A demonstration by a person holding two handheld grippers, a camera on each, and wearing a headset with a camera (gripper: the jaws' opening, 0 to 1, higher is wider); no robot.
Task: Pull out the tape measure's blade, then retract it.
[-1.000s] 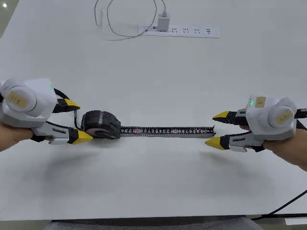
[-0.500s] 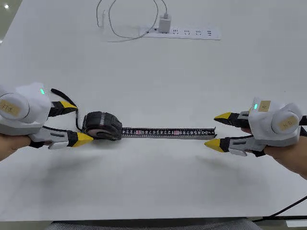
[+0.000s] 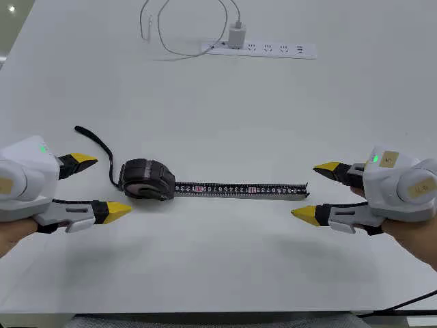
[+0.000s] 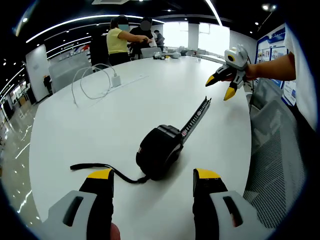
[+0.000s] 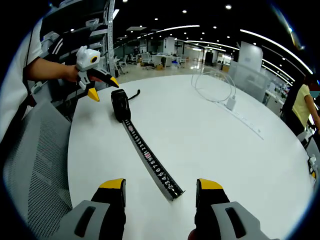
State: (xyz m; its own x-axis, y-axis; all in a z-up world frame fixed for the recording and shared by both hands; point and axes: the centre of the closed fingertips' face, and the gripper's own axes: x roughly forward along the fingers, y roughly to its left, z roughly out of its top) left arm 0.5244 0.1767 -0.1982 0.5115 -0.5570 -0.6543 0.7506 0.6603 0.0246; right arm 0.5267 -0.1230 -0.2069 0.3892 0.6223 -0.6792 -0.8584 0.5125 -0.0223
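1. Tape measure (image 3: 145, 180), the black rounded-case kind, is laid on the white tabletop (image 3: 218, 273), with its dark numbered blade (image 3: 242, 189) pulled out flat to the right.
2. Left claw (image 3: 113, 184) is held wide, with nothing gripped. Its yellow tips are kept just short of the case.
3. Right claw (image 3: 304, 190) is spread wide too. The blade's end is left untouched just beside its tips.
4. A thin black wrist strap (image 3: 95, 143) is trailed out behind the case.

Power strip (image 3: 273, 49), charger (image 3: 236, 35), looped cable (image 3: 179, 54), possibly USB, on white table (image 3: 218, 266).
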